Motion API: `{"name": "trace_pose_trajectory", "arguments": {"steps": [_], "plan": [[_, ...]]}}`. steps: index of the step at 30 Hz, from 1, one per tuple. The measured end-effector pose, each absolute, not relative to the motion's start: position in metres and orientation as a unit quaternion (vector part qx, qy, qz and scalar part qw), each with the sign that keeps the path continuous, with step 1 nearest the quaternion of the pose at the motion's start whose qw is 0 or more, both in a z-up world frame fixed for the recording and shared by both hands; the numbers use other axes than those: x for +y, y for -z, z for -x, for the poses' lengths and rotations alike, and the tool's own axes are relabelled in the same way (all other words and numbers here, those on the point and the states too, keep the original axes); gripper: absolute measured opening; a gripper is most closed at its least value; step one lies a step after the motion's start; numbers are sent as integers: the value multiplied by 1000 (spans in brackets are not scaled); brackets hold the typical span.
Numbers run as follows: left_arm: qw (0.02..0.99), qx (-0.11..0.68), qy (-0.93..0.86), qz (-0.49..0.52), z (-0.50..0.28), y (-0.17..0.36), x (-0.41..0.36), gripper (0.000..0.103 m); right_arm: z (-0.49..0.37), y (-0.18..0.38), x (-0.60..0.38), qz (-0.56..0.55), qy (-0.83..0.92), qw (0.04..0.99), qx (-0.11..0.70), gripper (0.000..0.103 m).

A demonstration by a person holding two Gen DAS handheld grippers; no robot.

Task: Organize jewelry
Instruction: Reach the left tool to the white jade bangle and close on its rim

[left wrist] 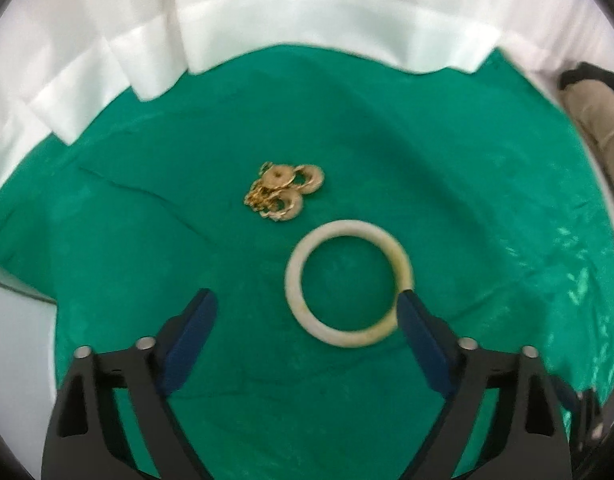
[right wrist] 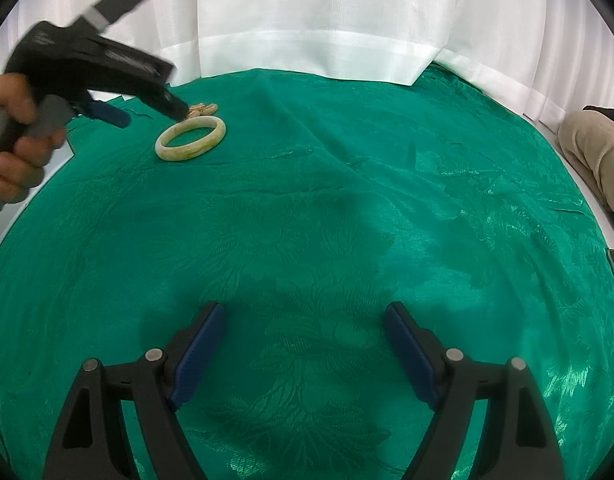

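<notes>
A pale jade bangle point(left wrist: 349, 283) lies flat on the green cloth point(left wrist: 467, 200). A pile of gold jewelry point(left wrist: 283, 191) with round discs lies just beyond it to the left. My left gripper point(left wrist: 307, 300) is open above the cloth; its right finger point(left wrist: 419, 328) overlaps the bangle's right edge. In the right wrist view the bangle point(right wrist: 191, 138) and the gold pile point(right wrist: 203, 110) sit far left, with the left gripper point(right wrist: 147, 114) over them. My right gripper point(right wrist: 305, 316) is open and empty over bare cloth.
White curtains point(left wrist: 307, 12) hang behind the table. A person's knee in beige trousers point(right wrist: 595, 148) is at the right edge. The hand holding the left gripper point(right wrist: 15, 136) shows at the left. The cloth has creases.
</notes>
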State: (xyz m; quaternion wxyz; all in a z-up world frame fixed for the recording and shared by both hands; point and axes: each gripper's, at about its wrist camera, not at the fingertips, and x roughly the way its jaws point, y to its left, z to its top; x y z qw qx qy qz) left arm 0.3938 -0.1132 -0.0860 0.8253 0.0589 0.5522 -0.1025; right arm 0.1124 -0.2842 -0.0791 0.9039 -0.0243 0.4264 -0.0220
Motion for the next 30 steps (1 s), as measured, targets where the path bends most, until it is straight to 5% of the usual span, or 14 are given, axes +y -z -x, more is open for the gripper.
{"name": "trace_pose_trajectory", "arguments": {"steps": [4,7,8,9,26,30], "plan": [[816,571,74,-45,-405,101,-110,63,-113,79,-284,24,22,904,426,84],[824,558,77,-62,-401,105,-116,30,-113,79,-284,24,22,904,426,84],[826,554,82,-67,-398,104,-117,12,-113,79,-284,24,22,904,426,85],[826,554,79,-71,-395,101,-118,9,-113,79,-284,24,22,904,426,85],[837,533,83,96,-242,74,44,8,-115,78,-284,23,21,903,428,85],[838,534,53,101,-221,86,76,8,-132,61,-270,24,-38,868,495,85]]}}
